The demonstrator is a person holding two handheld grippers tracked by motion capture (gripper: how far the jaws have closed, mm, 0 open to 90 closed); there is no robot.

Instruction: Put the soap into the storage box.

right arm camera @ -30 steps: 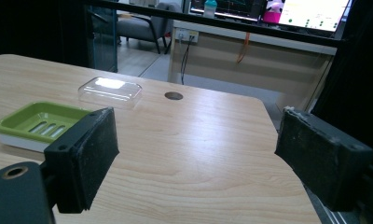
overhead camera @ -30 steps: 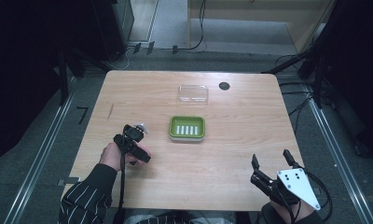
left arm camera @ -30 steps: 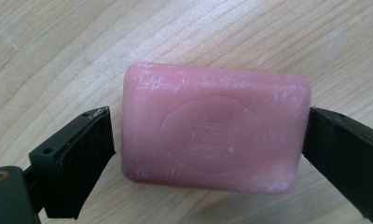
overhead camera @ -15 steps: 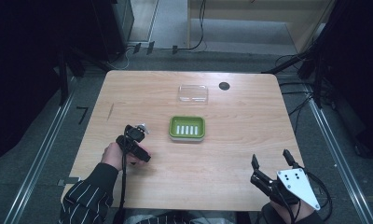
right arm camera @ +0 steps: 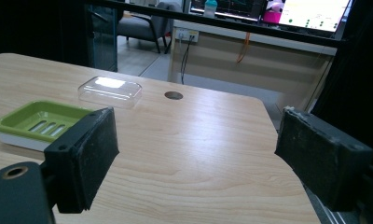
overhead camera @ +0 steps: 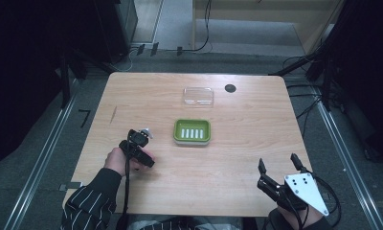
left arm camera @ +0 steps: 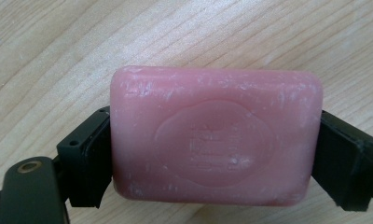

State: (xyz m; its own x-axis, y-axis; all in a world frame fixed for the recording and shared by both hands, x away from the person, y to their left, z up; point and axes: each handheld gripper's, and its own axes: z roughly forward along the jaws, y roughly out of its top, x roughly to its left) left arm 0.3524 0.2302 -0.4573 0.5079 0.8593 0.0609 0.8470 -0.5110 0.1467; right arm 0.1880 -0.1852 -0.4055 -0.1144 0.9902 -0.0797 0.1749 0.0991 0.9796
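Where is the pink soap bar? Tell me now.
The pink soap bar sits clamped between the left gripper's jaws, above the table's left side, left of the green soap dish.

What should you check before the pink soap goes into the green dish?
1. Left gripper squeezing the pink soap from both sides: ok.
2. Soap lifted off the table: cannot tell; the wood sits close behind it.
3. Green soap dish has nothing in it: ok.
4. Clear lid out of the way, beyond the dish: ok.
5. Right gripper open and away from the dish, near the front right corner: ok.
6. Soap lined up over the dish: not ok, the gripper is left of it.
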